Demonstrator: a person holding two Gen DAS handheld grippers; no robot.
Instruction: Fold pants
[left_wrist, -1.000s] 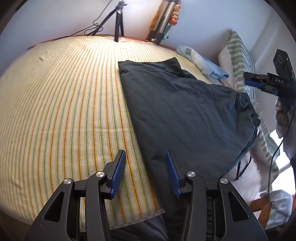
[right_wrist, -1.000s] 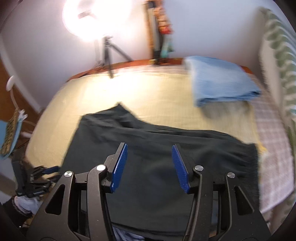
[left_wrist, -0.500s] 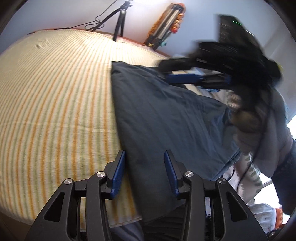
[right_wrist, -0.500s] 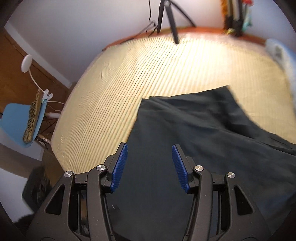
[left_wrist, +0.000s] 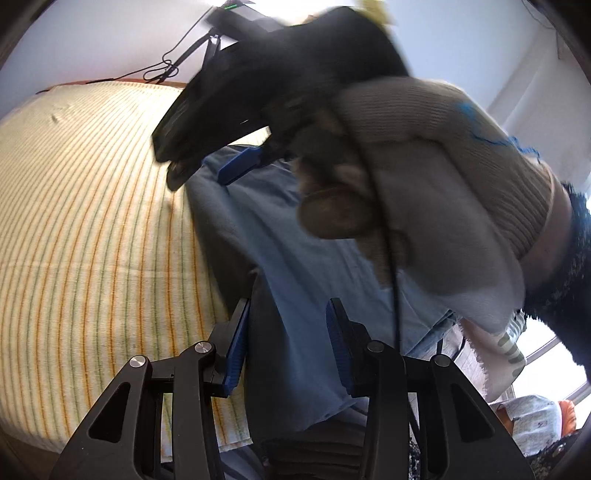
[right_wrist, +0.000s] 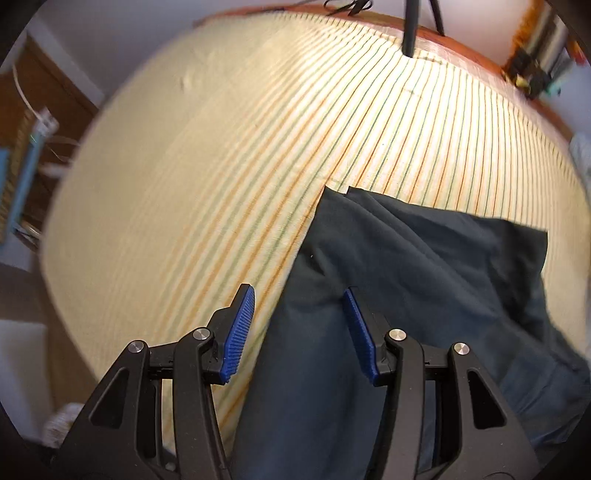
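Dark pants (right_wrist: 424, 295) folded lengthwise on striped bedsheet (right_wrist: 240, 147), crosswise fold still pending; left gripper (left_wrist: 284, 343) and right gripper (right_wrist: 299, 328) spread apart, empty.

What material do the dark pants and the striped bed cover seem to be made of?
The pants look like thin, matte woven cloth, perhaps cotton: they lie in soft folds with no shine. The bed cover looks like a woven cotton sheet, matte, with fine orange and green stripes; small puckers show it is soft. Neither fibre can be confirmed.
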